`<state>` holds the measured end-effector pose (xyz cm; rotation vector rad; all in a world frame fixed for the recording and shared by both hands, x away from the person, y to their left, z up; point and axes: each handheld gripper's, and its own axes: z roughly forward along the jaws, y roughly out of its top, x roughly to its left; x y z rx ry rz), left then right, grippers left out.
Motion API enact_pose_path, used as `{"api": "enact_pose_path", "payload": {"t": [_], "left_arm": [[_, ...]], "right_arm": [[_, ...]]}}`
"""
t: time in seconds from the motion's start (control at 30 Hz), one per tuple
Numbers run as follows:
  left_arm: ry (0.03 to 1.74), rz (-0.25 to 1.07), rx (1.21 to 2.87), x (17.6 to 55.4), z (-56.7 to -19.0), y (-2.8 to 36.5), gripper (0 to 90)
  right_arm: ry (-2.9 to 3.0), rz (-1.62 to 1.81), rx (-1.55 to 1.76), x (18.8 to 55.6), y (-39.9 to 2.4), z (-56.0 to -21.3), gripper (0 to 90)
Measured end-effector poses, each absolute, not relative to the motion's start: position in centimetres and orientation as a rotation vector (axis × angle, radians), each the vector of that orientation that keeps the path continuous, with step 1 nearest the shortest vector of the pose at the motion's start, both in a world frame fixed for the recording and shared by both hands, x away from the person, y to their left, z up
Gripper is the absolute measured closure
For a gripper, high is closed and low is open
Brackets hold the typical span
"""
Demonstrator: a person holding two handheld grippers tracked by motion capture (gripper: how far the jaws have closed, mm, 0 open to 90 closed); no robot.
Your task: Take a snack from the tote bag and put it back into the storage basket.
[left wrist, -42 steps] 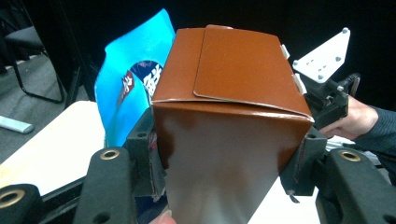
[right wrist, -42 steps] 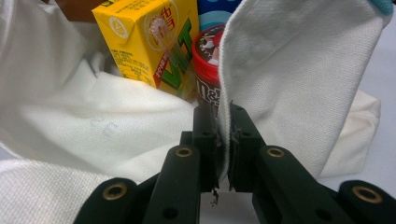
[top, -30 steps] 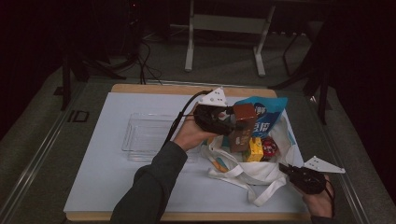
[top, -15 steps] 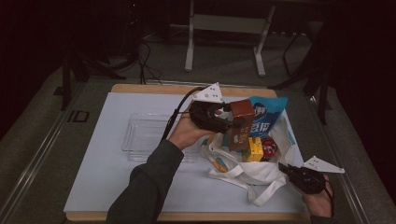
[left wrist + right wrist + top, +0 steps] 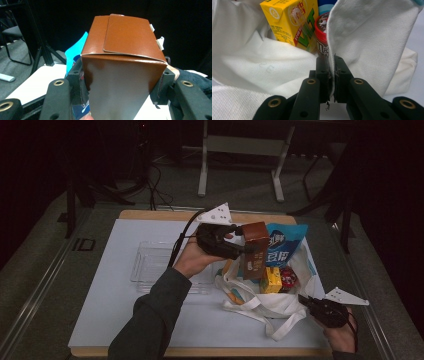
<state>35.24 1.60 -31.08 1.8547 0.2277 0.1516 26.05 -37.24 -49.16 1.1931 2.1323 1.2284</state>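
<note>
My left gripper point(image 5: 244, 243) is shut on a brown carton point(image 5: 254, 251) and holds it upright just above the open white cloth bag point(image 5: 270, 304). In the left gripper view the pads point(image 5: 79, 85) press both sides of the brown carton point(image 5: 122, 75). My right gripper point(image 5: 306, 301) is shut on the bag's near right edge. Seen from the right gripper point(image 5: 331, 67), the white cloth point(image 5: 367, 37) is pinched between the jaws. Inside the bag stand a yellow drink carton point(image 5: 292, 22), a red candy tub point(image 5: 322, 32) and a blue snack packet point(image 5: 282, 247).
A clear plastic tray point(image 5: 150, 265) lies on the white table mat point(image 5: 115, 320) left of the bag. The bag's straps point(image 5: 280, 330) trail toward the front edge. Dark stands and cables are on the floor beyond the table.
My left gripper has raised the brown carton a little and drawn it slightly left. The right gripper and the bag edge have stayed put.
</note>
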Motion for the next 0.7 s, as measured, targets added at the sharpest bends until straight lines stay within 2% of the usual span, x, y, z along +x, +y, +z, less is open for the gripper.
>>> {"api": "enact_pose_path", "payload": {"t": [0.7], "left_arm": [[0.237,0.211,1.821,35.3,-29.3,5.3,43.1]], "right_arm": [[2.139,1.235,1.2,26.1,-37.4,-49.3,84.7]]}}
